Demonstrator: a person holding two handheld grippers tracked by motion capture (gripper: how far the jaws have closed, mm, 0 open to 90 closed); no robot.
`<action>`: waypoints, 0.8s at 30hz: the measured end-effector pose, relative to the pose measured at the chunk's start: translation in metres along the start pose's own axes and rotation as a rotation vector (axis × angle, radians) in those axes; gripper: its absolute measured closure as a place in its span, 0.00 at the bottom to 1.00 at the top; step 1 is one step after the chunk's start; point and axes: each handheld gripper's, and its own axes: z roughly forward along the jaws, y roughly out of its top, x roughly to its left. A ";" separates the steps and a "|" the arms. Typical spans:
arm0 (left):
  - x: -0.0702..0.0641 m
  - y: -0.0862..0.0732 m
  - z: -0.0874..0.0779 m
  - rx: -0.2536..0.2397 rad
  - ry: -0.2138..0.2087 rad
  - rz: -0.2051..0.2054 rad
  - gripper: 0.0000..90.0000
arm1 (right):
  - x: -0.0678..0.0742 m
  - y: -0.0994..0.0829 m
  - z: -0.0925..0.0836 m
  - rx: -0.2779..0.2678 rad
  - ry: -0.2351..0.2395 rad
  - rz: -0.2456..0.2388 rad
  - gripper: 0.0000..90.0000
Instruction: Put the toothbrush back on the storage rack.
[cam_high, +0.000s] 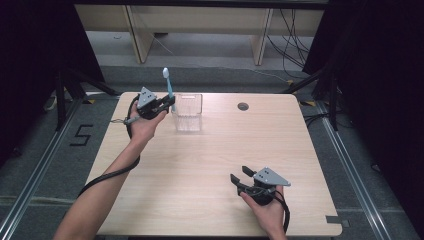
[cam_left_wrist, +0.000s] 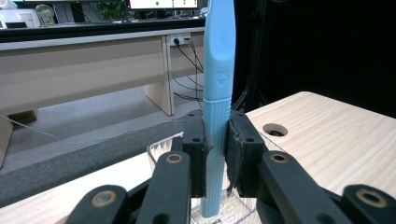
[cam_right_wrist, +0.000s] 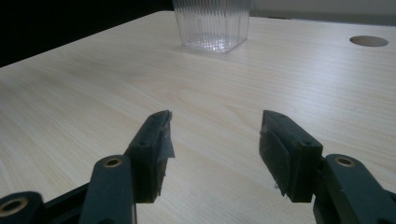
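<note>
Left gripper (cam_high: 161, 105) clamps the toothbrush (cam_left_wrist: 218, 70), tip just entering the cup (cam_high: 188, 112) near the table's far edge; right gripper (cam_high: 242, 181) idles, jaws apart.

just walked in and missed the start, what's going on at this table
A person works with a gripper in each hand. The left gripper is shut on a light blue toothbrush, held upright with its lower end at the clear plastic cup. The right gripper rests open near the table's front edge, holding nothing.

Each black gripper (cam_high: 159, 106) has brass-ringed pivots, a grey three-cornered top plate and a trailing black cable.
</note>
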 end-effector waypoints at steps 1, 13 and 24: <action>0.000 0.000 0.001 0.006 0.001 0.003 0.87 | 0.000 0.000 0.001 -0.008 0.009 0.007 0.49; 0.002 -0.007 0.007 0.030 0.020 0.003 0.87 | 0.001 -0.001 0.001 0.000 0.021 0.033 0.49; -0.001 -0.010 0.008 0.049 0.019 0.011 0.87 | 0.002 -0.003 0.002 0.011 0.033 0.036 0.49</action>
